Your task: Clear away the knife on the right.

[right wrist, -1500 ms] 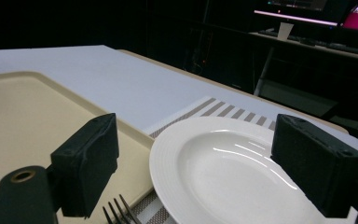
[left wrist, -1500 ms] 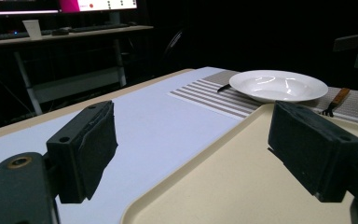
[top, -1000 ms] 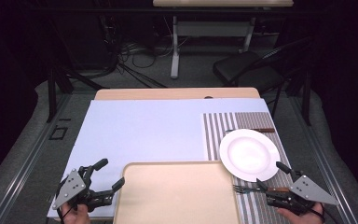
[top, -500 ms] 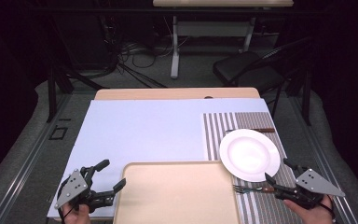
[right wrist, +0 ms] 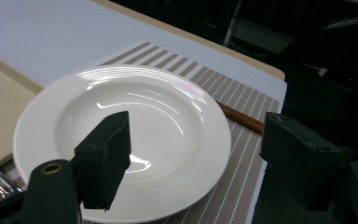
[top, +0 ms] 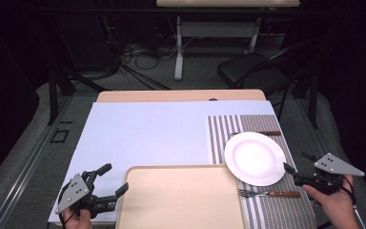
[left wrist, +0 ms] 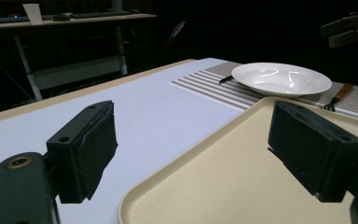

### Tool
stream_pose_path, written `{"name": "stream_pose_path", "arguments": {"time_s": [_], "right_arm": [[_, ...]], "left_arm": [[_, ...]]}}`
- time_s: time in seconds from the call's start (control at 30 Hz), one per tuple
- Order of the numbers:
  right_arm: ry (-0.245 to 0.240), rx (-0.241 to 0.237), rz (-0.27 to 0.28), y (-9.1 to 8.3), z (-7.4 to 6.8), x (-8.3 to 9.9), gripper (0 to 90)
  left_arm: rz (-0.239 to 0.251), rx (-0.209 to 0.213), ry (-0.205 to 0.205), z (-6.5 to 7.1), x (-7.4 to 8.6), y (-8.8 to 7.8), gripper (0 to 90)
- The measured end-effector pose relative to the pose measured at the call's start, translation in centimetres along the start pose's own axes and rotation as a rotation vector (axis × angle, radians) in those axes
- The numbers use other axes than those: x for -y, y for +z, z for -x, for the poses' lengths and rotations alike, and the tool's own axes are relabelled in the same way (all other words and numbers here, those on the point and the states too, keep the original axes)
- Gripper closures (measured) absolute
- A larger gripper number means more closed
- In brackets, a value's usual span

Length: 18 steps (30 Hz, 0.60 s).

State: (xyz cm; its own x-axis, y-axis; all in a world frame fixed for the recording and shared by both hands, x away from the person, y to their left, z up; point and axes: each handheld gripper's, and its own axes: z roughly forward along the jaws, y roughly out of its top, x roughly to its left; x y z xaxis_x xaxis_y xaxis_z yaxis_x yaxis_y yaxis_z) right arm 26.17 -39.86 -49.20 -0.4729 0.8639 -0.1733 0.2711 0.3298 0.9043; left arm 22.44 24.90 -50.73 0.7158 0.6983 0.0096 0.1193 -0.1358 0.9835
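- Subject: the white plate (top: 255, 158), sitting at centre-right of the high view on the striped placemat (top: 221, 129), its lower-left rim lapping over the corner of the beige tray (top: 181, 198). In my right gripper view it lies in the middle of the frame.
- My right gripper (top: 299, 177) is at the lower right of the high view, just beside the plate's right rim, apart from it. Its jaws have just been closing somewhat yet stand parted, with no pad pressing on anything; the plate rim sits beyond the left jaw in my own view.
- My left gripper (top: 108, 183) is at the lower left of the high view, released, jaws spread wide at the tray's left edge, grasping nothing.
- Handling judgement: the plate looks like glazed ceramic. I expect it to be rigid, moderately heavy, brittle if dropped, and slick, given the bright reflections across its well.
- Recommended hold: the flat ribbed rim on the right side, one pad above and one below. The well offers no purchase.
- Risk: lifted from one rim, it will likely tip and slide in the pads; a deep, firm bite is advisable.
- Adjacent items: a fork (top: 268, 193) lies below the plate and a knife (top: 259, 133) above it, both near the rim, so I must avoid snagging them.
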Motion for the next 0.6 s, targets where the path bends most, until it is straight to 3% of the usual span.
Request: {"name": "stream_pose_path", "arguments": {"time_s": [0.3,0.6], "right_arm": [[0.050,0.002,-0.003,1.2,2.3,0.3,24.3],[0.073,-0.005,0.007,2.8,3.6,-0.5,24.7]], "left_arm": [[-0.004,-0.003,-0.007,0.0,0.1,0.0,15.6],[-0.007,-0.008,-0.009,0.0,0.2,-0.1,15.6]]}}
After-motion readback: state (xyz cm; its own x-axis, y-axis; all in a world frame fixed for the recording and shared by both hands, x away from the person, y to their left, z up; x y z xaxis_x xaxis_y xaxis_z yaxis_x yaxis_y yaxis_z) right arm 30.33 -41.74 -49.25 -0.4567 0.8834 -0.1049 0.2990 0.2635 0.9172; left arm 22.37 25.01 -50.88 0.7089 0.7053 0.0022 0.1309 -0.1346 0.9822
